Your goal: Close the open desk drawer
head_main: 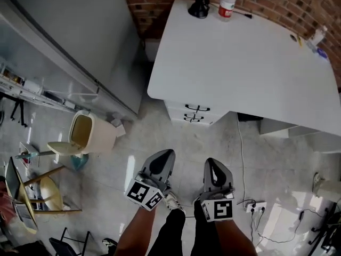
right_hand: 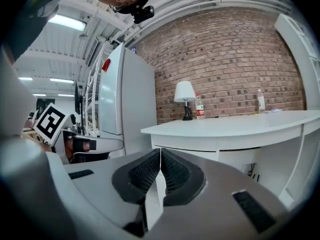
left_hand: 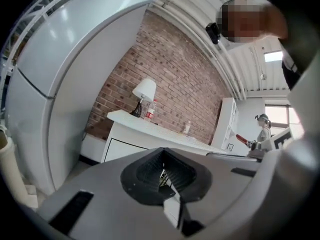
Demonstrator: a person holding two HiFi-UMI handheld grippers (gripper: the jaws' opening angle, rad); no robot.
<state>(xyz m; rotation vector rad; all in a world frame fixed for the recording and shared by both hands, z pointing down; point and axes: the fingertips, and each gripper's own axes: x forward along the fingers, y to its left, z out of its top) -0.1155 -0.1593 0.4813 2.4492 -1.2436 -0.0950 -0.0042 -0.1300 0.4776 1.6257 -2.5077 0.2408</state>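
Observation:
The white desk (head_main: 240, 63) fills the upper right of the head view. Its drawer unit (head_main: 194, 113) shows two fronts with black handles, and both look flush with each other under the desk's edge. My left gripper (head_main: 165, 156) and right gripper (head_main: 212, 164) hang side by side over the floor, well short of the drawers and touching nothing. Both are shut and empty. In the left gripper view the left gripper (left_hand: 162, 172) has its pads together and the desk (left_hand: 150, 126) lies tilted ahead. In the right gripper view the right gripper (right_hand: 160, 166) is shut, with the desk (right_hand: 235, 126) beyond it.
A tall white fridge (head_main: 69, 31) stands left of the desk. A beige bin (head_main: 90, 135) with its lid open sits on the floor at the left, with chairs (head_main: 32, 196) nearer. A lamp base (head_main: 200, 7) and a bottle (head_main: 227, 1) stand on the desk. A power strip (head_main: 256, 206) lies at the right.

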